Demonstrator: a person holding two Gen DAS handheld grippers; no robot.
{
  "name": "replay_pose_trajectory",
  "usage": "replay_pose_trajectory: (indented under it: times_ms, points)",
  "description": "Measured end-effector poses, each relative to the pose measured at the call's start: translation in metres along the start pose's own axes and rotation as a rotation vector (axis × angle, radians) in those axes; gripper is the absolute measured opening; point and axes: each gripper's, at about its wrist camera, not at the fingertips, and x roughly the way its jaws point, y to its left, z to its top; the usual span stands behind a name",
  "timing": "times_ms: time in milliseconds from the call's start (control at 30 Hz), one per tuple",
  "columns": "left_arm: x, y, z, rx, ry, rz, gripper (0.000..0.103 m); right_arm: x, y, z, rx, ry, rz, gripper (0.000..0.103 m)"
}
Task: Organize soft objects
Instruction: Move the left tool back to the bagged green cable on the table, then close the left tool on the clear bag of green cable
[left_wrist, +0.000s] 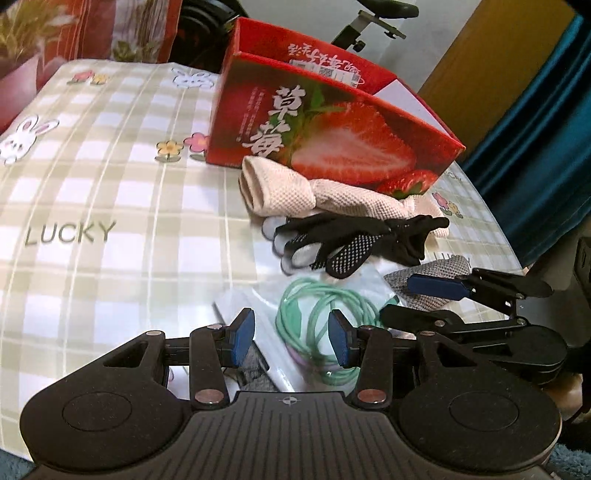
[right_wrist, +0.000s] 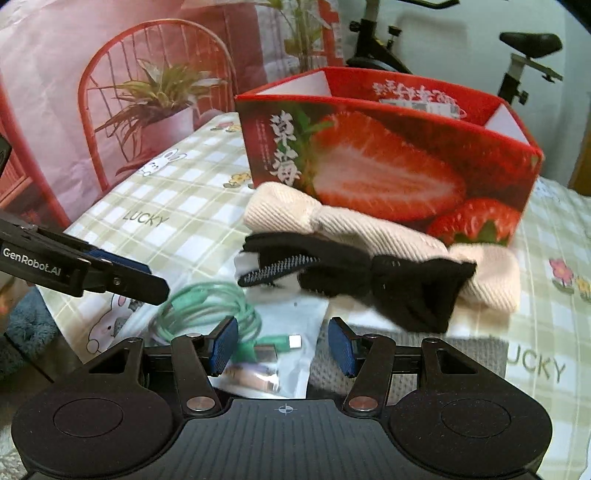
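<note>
A cream knotted cloth (left_wrist: 317, 197) (right_wrist: 354, 225) lies against the front of a red strawberry box (left_wrist: 332, 136) (right_wrist: 388, 155). A black knotted glove with dotted palms (left_wrist: 351, 240) (right_wrist: 369, 280) lies in front of it. A grey knit cloth (left_wrist: 428, 280) (right_wrist: 406, 358) lies nearer. A mint green cable (left_wrist: 325, 314) (right_wrist: 210, 306) lies coiled on a clear plastic bag. My left gripper (left_wrist: 291, 341) is open above the cable. My right gripper (right_wrist: 282, 345) is open above the bag and the grey cloth; it also shows in the left wrist view (left_wrist: 424, 302).
The things lie on a checked tablecloth (left_wrist: 110, 192) (right_wrist: 177, 192) with bunny prints. An exercise bike (right_wrist: 517, 55) stands behind the box. A printed backdrop with a red chair and a plant (right_wrist: 129, 92) hangs at the left. A teal curtain (left_wrist: 546, 147) hangs at the right.
</note>
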Motion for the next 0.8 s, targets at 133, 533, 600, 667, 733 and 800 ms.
replay_pose_trajectory:
  times_ms: [133, 533, 600, 667, 733, 800]
  points:
    - [0.001, 0.003, -0.003, -0.016, 0.001, -0.015, 0.045, -0.002, -0.006, -0.009, 0.061, -0.01, 0.006, 0.052]
    - [0.006, 0.016, -0.018, -0.065, 0.012, -0.03, 0.044, 0.001, -0.01, -0.025, 0.107, -0.058, 0.022, 0.053]
    - [0.006, 0.017, -0.019, -0.071, 0.009, -0.034, 0.044, 0.001, -0.01, -0.027, 0.109, -0.067, 0.022, 0.053]
    - [0.008, 0.015, -0.019, -0.064, 0.006, -0.038, 0.044, 0.001, -0.009, -0.028, 0.103, -0.072, 0.021, 0.053]
    - [0.008, 0.013, -0.02, -0.058, 0.004, -0.043, 0.043, 0.001, -0.008, -0.029, 0.097, -0.076, 0.021, 0.053]
    - [0.009, 0.01, -0.02, -0.046, 0.001, -0.045, 0.043, 0.001, -0.008, -0.03, 0.1, -0.078, 0.024, 0.053]
